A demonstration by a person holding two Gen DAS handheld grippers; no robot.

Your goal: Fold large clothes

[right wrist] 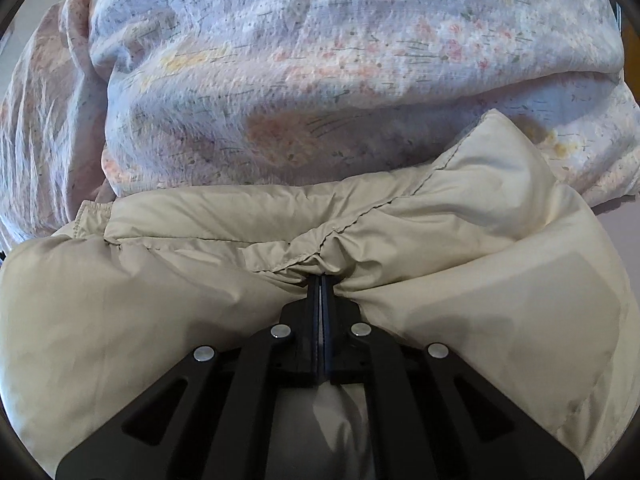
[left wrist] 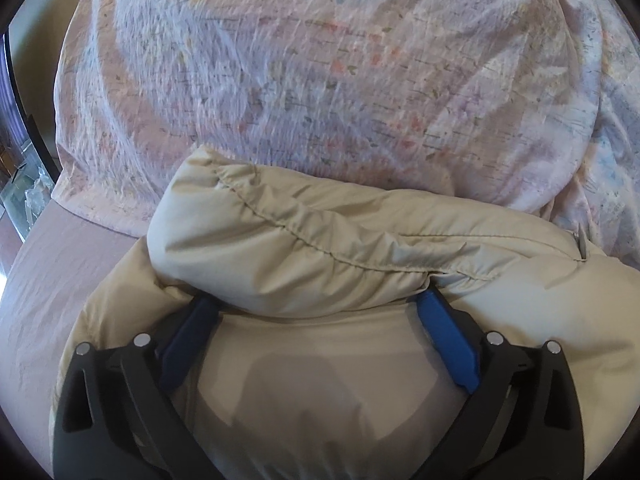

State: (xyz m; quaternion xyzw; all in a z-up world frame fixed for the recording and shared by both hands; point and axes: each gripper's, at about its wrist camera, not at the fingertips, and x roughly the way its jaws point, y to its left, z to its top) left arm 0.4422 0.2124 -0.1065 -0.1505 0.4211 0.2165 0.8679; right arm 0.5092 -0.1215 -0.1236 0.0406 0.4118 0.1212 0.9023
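Note:
A beige puffer jacket (left wrist: 304, 240) lies on the bed, its padded edge folded over in a thick roll. My left gripper (left wrist: 316, 300) is open, its blue fingers (left wrist: 444, 332) spread wide on either side of the roll, with the tips tucked under it. In the right wrist view the same jacket (right wrist: 200, 280) fills the lower half. My right gripper (right wrist: 321, 276) is shut on a bunched seam of the jacket, which puckers around the black fingertips.
A floral pastel quilt (left wrist: 320, 64) is piled just behind the jacket and also fills the top of the right wrist view (right wrist: 320, 60). A mauve bedsheet (left wrist: 60, 272) shows at the left, with the bed edge and dark furniture (left wrist: 16, 120) beyond.

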